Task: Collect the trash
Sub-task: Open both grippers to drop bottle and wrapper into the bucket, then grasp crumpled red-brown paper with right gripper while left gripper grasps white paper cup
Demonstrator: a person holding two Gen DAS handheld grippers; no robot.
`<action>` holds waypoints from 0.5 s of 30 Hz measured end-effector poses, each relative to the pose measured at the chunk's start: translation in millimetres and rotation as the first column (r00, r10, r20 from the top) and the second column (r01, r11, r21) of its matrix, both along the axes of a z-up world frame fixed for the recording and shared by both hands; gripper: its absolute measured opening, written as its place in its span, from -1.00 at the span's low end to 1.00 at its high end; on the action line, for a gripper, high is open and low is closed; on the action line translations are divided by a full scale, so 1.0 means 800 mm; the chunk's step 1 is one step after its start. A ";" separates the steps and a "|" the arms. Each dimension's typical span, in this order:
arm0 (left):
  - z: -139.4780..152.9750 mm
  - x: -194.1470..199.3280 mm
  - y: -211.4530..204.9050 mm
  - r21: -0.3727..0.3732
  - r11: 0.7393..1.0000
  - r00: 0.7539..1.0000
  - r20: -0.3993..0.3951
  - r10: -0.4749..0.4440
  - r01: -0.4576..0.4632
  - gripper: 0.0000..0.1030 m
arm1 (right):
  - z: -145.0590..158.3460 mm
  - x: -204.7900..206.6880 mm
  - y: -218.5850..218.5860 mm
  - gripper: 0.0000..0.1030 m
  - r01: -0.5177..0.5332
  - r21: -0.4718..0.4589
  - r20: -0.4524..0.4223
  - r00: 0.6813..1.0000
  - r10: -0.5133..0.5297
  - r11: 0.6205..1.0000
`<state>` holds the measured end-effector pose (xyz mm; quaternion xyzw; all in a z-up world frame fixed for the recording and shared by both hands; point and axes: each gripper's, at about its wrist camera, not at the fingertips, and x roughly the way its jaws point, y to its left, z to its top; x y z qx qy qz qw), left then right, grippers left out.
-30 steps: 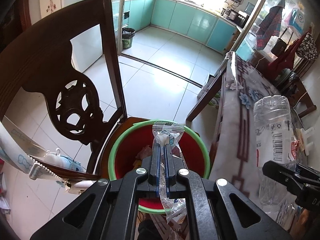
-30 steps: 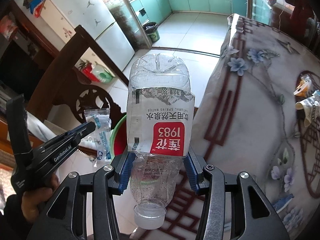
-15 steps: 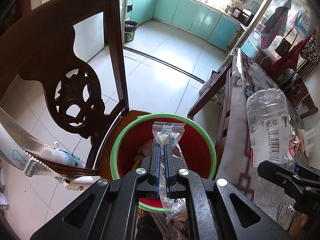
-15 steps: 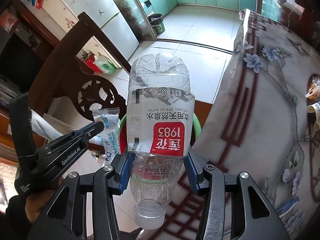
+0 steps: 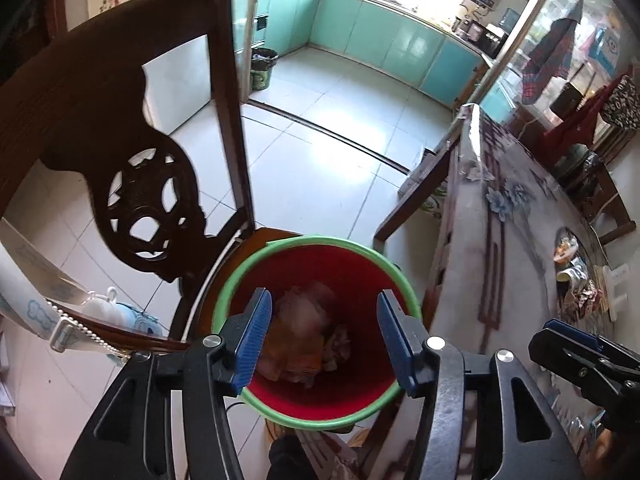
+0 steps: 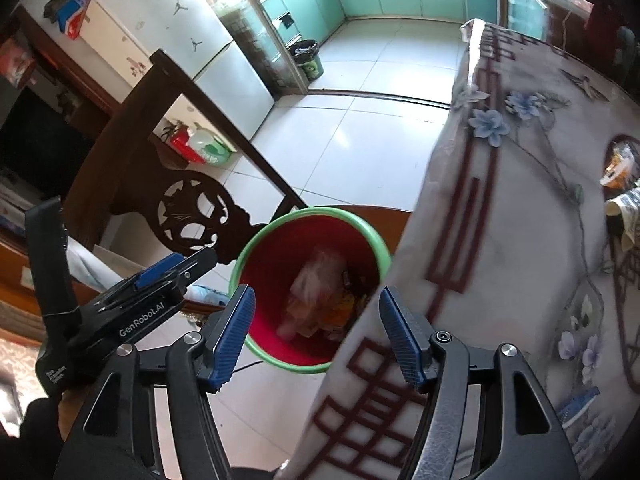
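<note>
Trash (image 5: 304,336) is seen piled inside the green-rimmed red plastic bucket (image 5: 280,248) on the dark carved wooden chair (image 5: 132,184), with left gripper (image 5: 320,336) and right gripper (image 6: 316,336) just opened wide, empty, above it for dropping.

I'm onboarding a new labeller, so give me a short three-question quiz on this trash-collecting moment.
1. True or false: the left gripper has something between its pads.
2. What colour is the rim of the red bucket? A) blue B) green C) white
3. Fill in: the bucket stands on the seat of a dark wooden ____, beside the table.

Key: 1 false, both it and the right gripper have just been opening and are empty; 2 B; 3 chair.
</note>
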<state>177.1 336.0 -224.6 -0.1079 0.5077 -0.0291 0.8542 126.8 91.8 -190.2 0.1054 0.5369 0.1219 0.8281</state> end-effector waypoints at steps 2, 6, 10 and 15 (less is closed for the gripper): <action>0.003 -0.001 -0.015 -0.001 1.000 1.000 0.003 -0.021 0.021 0.04 | 0.003 -0.006 -0.014 0.24 0.018 -0.001 0.003 1.000 -0.018 1.000; 0.011 -0.006 -0.052 0.000 0.998 0.998 0.013 -0.066 0.066 0.04 | 0.012 -0.017 -0.041 0.24 0.052 -0.010 0.023 0.998 -0.051 0.999; 0.021 -0.013 -0.092 0.007 0.995 0.994 0.026 -0.105 0.104 0.04 | 0.025 -0.032 -0.071 0.24 0.084 -0.031 0.063 0.995 -0.081 0.996; 0.030 -0.023 -0.142 0.018 0.989 0.989 0.033 -0.147 0.146 0.04 | 0.032 -0.048 -0.114 0.26 0.127 -0.023 0.079 0.989 -0.125 0.992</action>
